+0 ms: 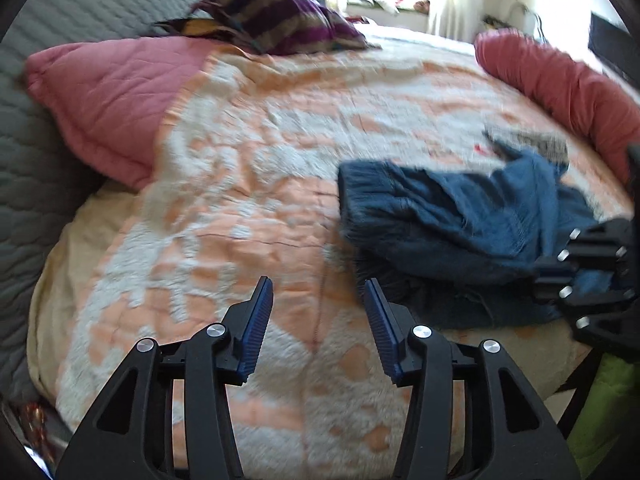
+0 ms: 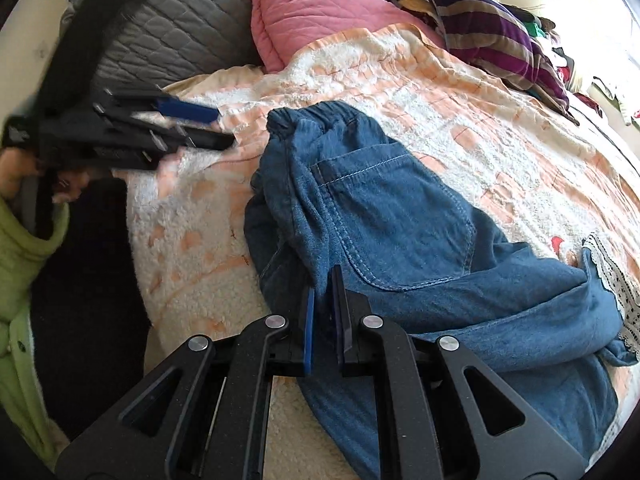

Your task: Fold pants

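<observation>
Blue denim pants point(image 2: 400, 220) lie crumpled on the peach and white blanket point(image 2: 440, 92), elastic waistband toward the far side, a back pocket facing up and a lace-trimmed hem point(image 2: 612, 280) at the right. My right gripper point(image 2: 323, 284) is shut on a fold of the denim at the near edge. In the left wrist view the pants point(image 1: 460, 216) lie to the right and the right gripper point(image 1: 552, 276) holds them at the frame's edge. My left gripper point(image 1: 318, 284) is open over bare blanket point(image 1: 240, 160), left of the pants. The left gripper point(image 2: 226, 128) shows blurred, apart from the waistband.
A pink pillow point(image 1: 108, 96), a striped purple pillow point(image 1: 280, 20) and a grey quilt point(image 1: 80, 4) lie at the head of the bed. A red bolster point(image 1: 560, 80) lies along the far right. A person's green sleeve point(image 2: 24, 240) is at the bed's near left edge.
</observation>
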`<state>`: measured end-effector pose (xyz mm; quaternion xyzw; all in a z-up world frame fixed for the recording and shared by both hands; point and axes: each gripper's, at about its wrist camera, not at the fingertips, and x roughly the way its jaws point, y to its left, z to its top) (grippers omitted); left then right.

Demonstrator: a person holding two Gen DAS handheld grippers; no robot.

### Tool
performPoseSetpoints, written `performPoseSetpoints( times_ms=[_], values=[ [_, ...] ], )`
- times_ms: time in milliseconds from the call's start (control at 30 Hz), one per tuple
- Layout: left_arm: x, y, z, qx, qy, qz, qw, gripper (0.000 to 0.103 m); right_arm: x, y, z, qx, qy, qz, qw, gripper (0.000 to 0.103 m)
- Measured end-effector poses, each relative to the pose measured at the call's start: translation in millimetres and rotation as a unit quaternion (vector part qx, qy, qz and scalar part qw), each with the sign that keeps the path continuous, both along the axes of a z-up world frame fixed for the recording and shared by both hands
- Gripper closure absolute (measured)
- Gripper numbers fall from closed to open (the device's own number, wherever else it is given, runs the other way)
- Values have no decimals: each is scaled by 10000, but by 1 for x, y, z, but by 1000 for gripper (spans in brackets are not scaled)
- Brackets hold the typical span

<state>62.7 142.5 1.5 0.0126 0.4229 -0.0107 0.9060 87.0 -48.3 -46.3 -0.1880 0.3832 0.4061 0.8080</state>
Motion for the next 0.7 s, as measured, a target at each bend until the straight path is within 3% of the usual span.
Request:
performPoseSetpoints(
  times_ms=[200, 367, 533, 700],
  values=[
    [5, -2, 19, -194, -198, 188, 9994, 59, -5, 1, -4, 61, 72, 58, 9999, 100],
    [33, -39, 25, -496, -232, -282, 9981, 61, -9, 0, -6, 56, 101, 15, 9999, 100],
    [61, -70, 0, -517, 112, -576, 9969, 71, -8, -2, -7, 77, 155, -5, 9998, 100],
    [63, -71, -36, -159, 363, -520, 9979, 77, -10, -4, -11, 99, 213, 25, 9997, 98]
  ],
)
